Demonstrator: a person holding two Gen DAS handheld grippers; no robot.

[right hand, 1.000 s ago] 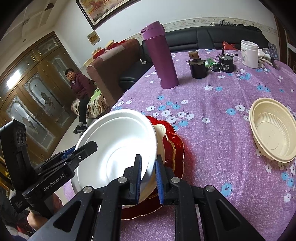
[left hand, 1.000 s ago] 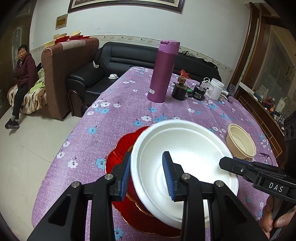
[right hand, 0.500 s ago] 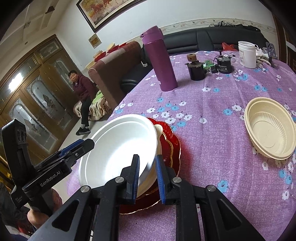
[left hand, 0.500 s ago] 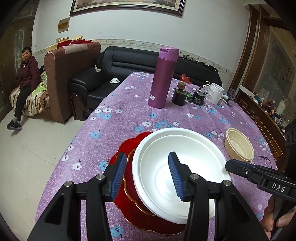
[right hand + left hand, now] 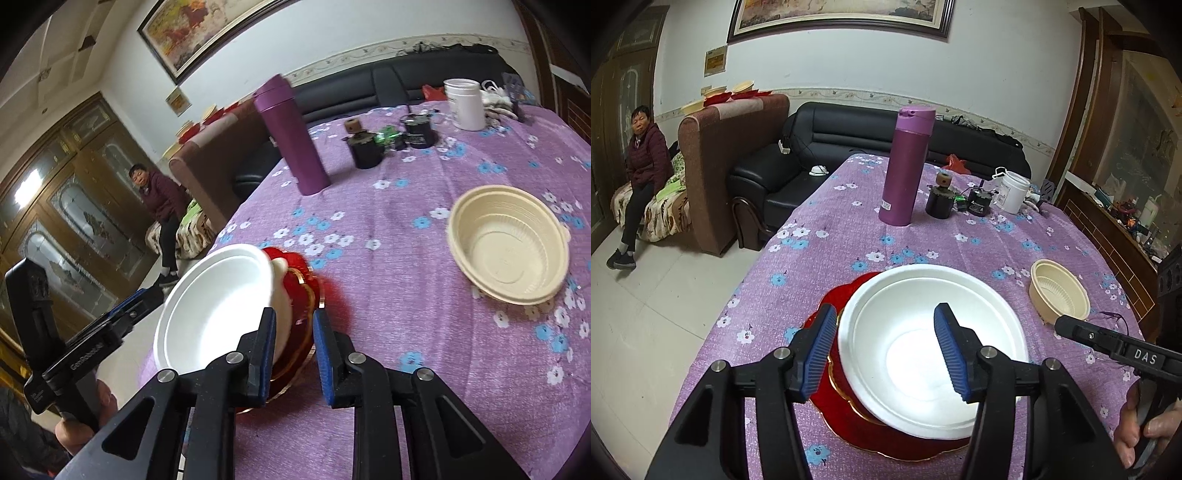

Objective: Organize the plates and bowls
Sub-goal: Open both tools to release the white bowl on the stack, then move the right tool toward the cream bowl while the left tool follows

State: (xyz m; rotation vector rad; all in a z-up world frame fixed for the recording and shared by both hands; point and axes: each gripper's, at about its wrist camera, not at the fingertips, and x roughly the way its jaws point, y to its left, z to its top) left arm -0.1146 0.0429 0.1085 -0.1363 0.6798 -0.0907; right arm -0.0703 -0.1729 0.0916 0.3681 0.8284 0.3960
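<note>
1. The left gripper [image 5: 886,347] stood with its jaws apart over the white bowl [image 5: 932,347], pads clear of the rim; a second before they had been much narrower, one pad inside the bowl and one outside, and they had just been opening.
2. The right gripper [image 5: 293,354] had also just been opening and had slid back from the bowl's edge it earlier pinched; now it was parted, with the edge of the red plate [image 5: 299,291] and the bowl's side showing between its pads, nothing pressed.
3. The white bowl, earlier tipped up, lay flatter on the red plate near the front of the purple flowered surface [image 5: 820,266].
4. The cream bowl [image 5: 508,245] sat alone, well apart to the right.
5. The purple flask [image 5: 908,166] stood upright further back, a seated person [image 5: 641,177] beyond.
</note>
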